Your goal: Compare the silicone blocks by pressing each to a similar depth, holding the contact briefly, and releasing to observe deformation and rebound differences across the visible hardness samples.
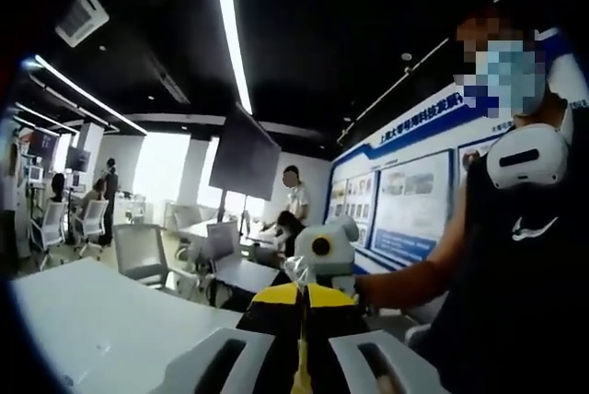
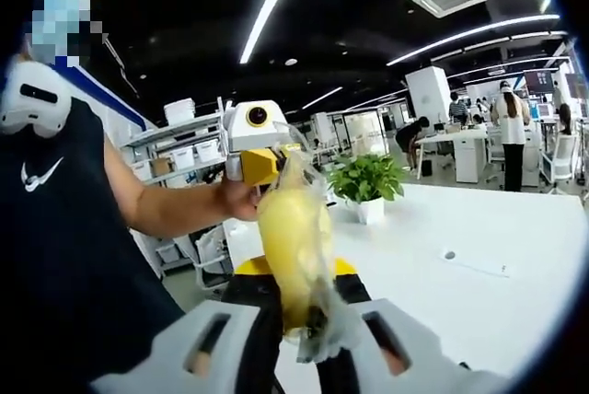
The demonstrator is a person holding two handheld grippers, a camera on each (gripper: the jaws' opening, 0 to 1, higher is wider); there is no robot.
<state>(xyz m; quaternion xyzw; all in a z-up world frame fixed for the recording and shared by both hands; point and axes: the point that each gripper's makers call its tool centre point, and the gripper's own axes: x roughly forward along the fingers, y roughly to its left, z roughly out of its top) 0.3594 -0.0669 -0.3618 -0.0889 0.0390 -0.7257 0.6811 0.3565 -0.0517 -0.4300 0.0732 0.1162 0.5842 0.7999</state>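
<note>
My right gripper point(image 2: 308, 334) is clamped on a soft yellow silicone block wrapped in clear crinkled plastic point(image 2: 294, 237), which stands up between its two pale grey jaws and reaches towards my left gripper point(image 2: 260, 166); in the right gripper view that one meets the top end of the block, held in my bare hand point(image 2: 237, 199). In the left gripper view, my left gripper point(image 1: 301, 362) has the yellow block edge-on as a thin yellow strip between its jaws, so it looks closed on the same block, and a bit of crinkled plastic shows beside the other gripper beyond it. The block is held up in the air between both grippers, above and in front of the white counter point(image 2: 479, 247). On that counter stands a small leafy green plant in a white pot point(image 2: 368, 187), well apart from the block. An office with desks, chairs and people sits behind.
</note>
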